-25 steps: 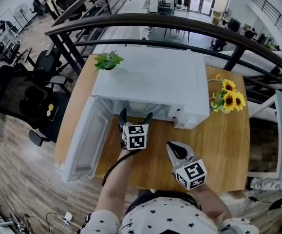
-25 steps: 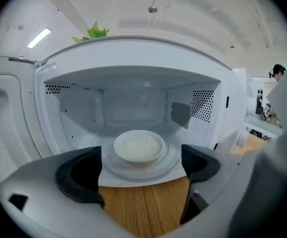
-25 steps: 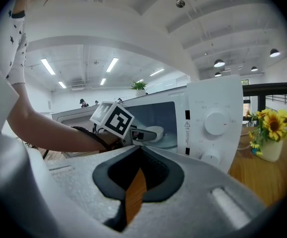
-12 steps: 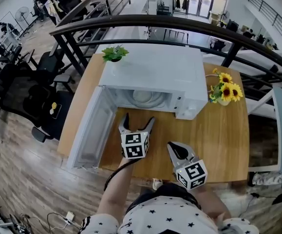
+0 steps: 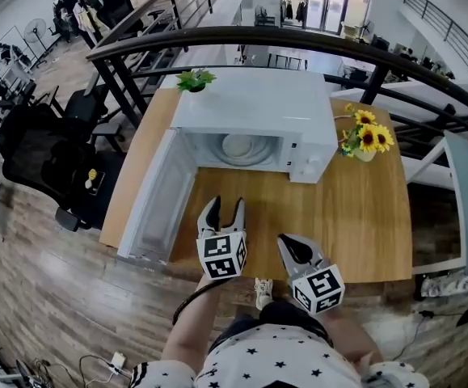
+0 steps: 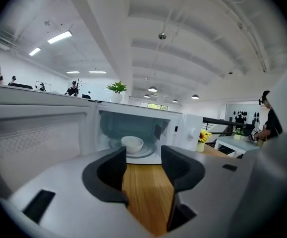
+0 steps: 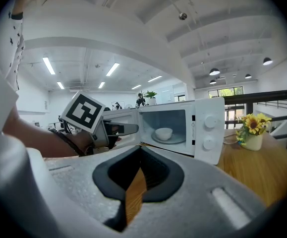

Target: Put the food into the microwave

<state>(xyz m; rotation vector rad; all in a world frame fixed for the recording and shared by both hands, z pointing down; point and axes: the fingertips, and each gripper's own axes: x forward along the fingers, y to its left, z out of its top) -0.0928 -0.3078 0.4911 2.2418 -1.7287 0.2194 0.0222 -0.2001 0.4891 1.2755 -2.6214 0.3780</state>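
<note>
Counter (image 5: 355, 217) of warm, striped wood lies rectangular under a white microwave (image 5: 254, 107), which sits toward its far edge, below a dark curved railing (image 5: 314, 43). The boxy oven's door (image 5: 149, 200) stands fully open on the left. It reaches back along the counter's left side toward the near edge, and a strip of wood shows to its left. The door's inner face is pale and flat. In front of the cavity a broad bare stretch of wood runs to the near edge. There is more open room right of the oven, up to a small vase of sunflowers (image 5: 364, 140) by the far right corner. A green potted plant (image 5: 193, 79) stands by the oven's far left corner.

Inside the cavity a round white bowl (image 6: 132, 144), smooth and glossy, sits on the circular turntable plate (image 6: 149, 151). What the bowl contains cannot be seen.

Left tongs (image 5: 223, 207) hover over the counter's near edge, pointing at the open cavity and well short of it. Their 2 dark, scooped pads have just been closing yet stand apart, with nothing between them but the wood beyond. Right tongs (image 5: 287, 243) hang just to the right, also at the near edge, their tips together and empty. Each pair carries a white cube (image 5: 221, 255) with black square markers.
</note>
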